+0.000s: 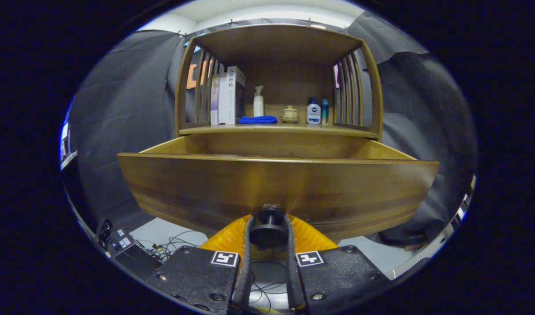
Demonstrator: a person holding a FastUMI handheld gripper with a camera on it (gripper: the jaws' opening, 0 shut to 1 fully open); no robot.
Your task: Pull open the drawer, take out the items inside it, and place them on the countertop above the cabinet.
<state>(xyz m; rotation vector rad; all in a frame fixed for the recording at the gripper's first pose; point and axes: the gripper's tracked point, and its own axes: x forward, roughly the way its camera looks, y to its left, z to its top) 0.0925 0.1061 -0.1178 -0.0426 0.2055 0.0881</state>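
Tool [269, 223]: clamped on drawer knob [269, 217]; drawer [276, 183] open. Advice: release squarely, retreat toward 6 o'clock.

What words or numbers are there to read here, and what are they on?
"人格理论": down the spine of the white book on the shelf; the smaller print under it is too blurred.
White bottle with a blue badge: writing too small to read.
Square marks on the gripper: patterns, no words. Its jaws are shut on the drawer knob.
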